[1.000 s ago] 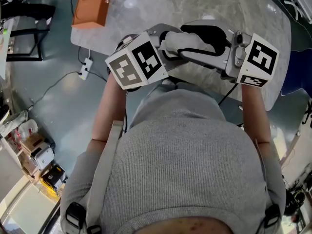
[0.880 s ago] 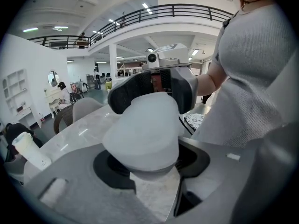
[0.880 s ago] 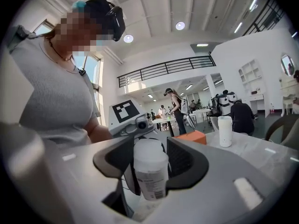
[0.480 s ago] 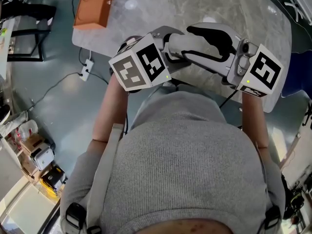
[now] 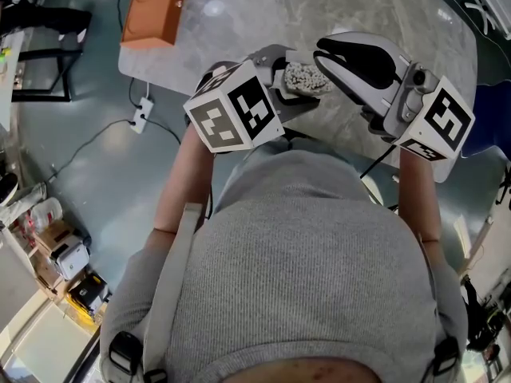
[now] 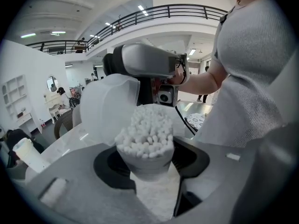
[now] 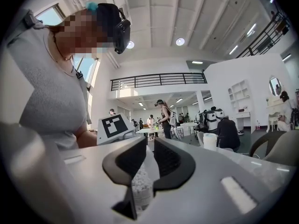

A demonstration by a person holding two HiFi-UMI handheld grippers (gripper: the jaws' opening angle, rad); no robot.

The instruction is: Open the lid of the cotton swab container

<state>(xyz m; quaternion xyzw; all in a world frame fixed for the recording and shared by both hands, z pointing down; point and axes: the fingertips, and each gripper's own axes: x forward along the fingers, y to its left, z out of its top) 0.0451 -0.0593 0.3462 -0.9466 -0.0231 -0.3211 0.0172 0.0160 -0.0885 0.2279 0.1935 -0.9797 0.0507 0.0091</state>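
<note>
My left gripper (image 6: 148,157) is shut on the cotton swab container (image 6: 145,166), a small clear tub packed with white swabs (image 6: 147,132). The container's translucent lid (image 6: 110,111) stands swung up and away from the opening. My right gripper (image 7: 150,155) has just been closing, and its jaws now stand nearly together with the thin lid wall (image 7: 150,164) between them. Beneath those jaws the container (image 7: 141,190) shows. In the head view the uncovered swabs (image 5: 302,78) lie between the left gripper (image 5: 279,82) and the right gripper (image 5: 326,61), close to my chest.
A marble table (image 5: 399,14) lies beyond my hands, with an orange box (image 5: 152,6) at its far left corner. A power strip (image 5: 140,112) and its cable lie on the floor at left. A white cup (image 7: 210,141) stands on the table.
The right gripper has drawn off to the right and tilted, and its jaws have closed. The swabs, hidden under it before, now show with the lid swung open. The left gripper has stayed put.
</note>
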